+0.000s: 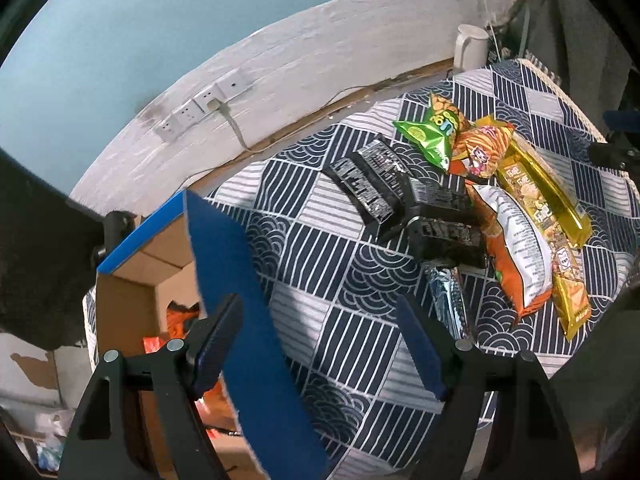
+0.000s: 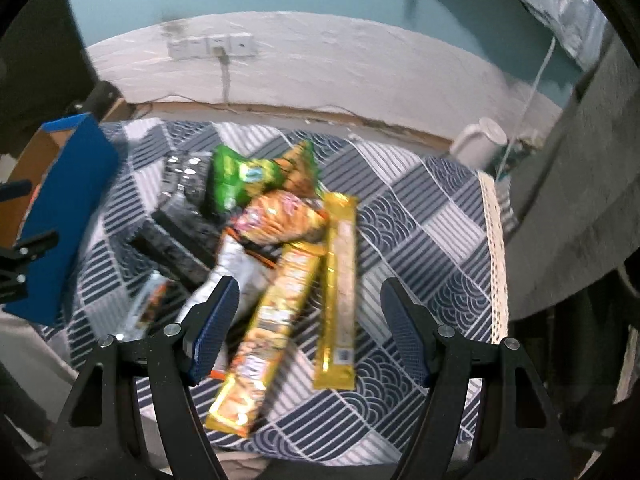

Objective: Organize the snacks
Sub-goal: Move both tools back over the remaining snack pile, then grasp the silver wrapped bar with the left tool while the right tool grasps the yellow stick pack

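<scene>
A pile of snacks lies on the patterned tablecloth [image 1: 340,340]: several black packets [image 1: 372,184], a green bag [image 1: 432,132], an orange bag [image 1: 480,148], a white-and-orange bag [image 1: 516,248], two long yellow packs [image 1: 540,196] and a silver packet [image 1: 448,300]. My left gripper [image 1: 320,340] is open above the cloth, beside the blue flap [image 1: 240,300] of a cardboard box [image 1: 132,280] holding orange snacks. My right gripper [image 2: 310,320] is open over the two long yellow packs [image 2: 280,320], holding nothing. The green bag [image 2: 244,176] and black packets [image 2: 180,240] lie beyond them.
A white mug [image 1: 470,48] stands at the table's far corner by the wall, also in the right wrist view as the mug [image 2: 480,140]. Wall sockets [image 1: 208,100] with a plugged cable sit behind the table. The box [image 2: 68,220] takes up the table's left end.
</scene>
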A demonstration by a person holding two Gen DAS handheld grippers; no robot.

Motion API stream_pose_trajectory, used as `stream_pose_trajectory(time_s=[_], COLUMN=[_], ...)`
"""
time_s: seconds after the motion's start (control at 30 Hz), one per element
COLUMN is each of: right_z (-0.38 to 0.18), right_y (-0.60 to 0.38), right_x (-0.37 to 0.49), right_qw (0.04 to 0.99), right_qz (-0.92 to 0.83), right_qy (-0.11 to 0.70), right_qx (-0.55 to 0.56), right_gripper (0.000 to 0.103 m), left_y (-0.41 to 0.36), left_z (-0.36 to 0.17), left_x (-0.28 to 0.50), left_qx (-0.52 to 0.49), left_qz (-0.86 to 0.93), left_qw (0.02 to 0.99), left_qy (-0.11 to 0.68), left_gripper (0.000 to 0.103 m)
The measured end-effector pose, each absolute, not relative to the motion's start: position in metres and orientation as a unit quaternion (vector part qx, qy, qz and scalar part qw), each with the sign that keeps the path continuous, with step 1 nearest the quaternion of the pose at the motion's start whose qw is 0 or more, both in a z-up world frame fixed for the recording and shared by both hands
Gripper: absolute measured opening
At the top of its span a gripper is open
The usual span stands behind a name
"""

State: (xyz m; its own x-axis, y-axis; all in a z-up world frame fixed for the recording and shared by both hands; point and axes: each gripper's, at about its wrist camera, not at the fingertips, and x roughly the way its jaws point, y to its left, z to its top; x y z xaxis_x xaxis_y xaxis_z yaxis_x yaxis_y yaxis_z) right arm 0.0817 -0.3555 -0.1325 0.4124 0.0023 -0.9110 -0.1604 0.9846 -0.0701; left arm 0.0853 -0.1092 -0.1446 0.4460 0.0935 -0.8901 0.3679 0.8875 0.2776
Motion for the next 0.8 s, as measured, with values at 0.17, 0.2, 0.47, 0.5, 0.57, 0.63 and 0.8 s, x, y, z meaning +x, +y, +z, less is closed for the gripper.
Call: stream_pose_trajectory(time_s=[0.17, 0.2, 0.47, 0.5, 0.57, 0.63, 0.8], right_z=[-0.163, -0.168, -0.216, -0.219, -0.226, -0.233, -0.245], right_y=[-0.372, -0.375, -0.39, -0.391, -0.391, -0.391, -0.393], right_x=[0.09, 0.091, 0.101, 0.102, 0.101, 0.101, 0.099], right_qw=[0.823, 0.821, 0.796, 0.794, 0.789, 0.785, 0.774], right_qz=[0.038, 0.036, 0.029, 0.031, 0.033, 0.036, 0.046], right_qy=[0.563, 0.566, 0.602, 0.606, 0.611, 0.617, 0.629], right_qx=[-0.063, -0.062, -0.05, -0.049, -0.048, -0.049, -0.047], right_gripper=[0.073, 0.073, 0.073, 0.073, 0.073, 0.073, 0.051], left_y=[-0.122, -0.124, -0.137, -0.139, -0.145, -0.149, -0.151], left_z=[-0.16, -0.162, -0.19, -0.193, -0.199, -0.201, -0.208], left_x=[0.093, 0.094, 0.101, 0.101, 0.101, 0.102, 0.103], left_qx=[0.228, 0.227, 0.217, 0.217, 0.227, 0.233, 0.224], left_qz=[-0.09, -0.091, -0.099, -0.101, -0.102, -0.103, -0.108], left_qw=[0.814, 0.813, 0.797, 0.795, 0.791, 0.791, 0.785], left_qy=[0.526, 0.529, 0.554, 0.557, 0.558, 0.556, 0.567], left_gripper=[0.08, 0.08, 0.08, 0.08, 0.08, 0.08, 0.08])
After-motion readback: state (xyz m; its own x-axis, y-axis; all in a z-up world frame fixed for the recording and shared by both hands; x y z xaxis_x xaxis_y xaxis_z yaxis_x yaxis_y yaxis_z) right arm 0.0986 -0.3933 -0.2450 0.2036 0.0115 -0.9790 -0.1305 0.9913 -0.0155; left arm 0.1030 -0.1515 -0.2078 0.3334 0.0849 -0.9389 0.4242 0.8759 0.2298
